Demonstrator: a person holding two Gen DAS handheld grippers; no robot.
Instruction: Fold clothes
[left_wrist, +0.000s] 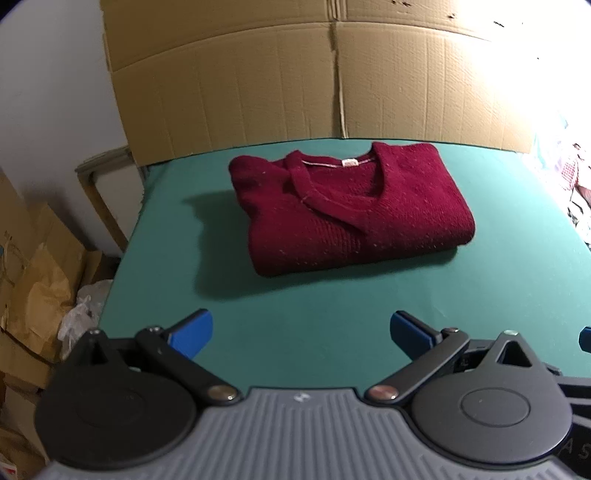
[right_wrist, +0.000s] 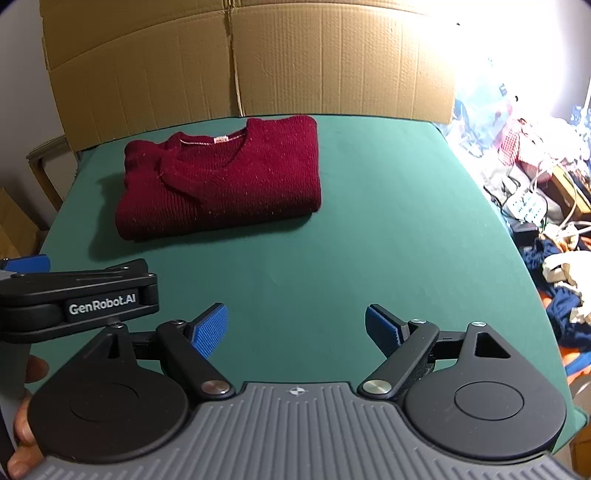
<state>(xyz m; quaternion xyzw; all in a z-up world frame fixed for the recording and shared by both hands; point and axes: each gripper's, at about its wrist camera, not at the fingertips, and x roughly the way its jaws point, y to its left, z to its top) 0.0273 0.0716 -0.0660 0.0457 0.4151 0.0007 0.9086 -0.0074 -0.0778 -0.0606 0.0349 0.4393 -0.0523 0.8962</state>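
Left gripper spread, right gripper spread, folded red sweater on green table

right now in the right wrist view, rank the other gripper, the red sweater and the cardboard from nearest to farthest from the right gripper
1. Left gripper: close by on the left, over the green table.
2. Red sweater: folded, ahead and left, mid-table.
3. Cardboard: upright behind the table's far edge.

Right gripper is open and empty.
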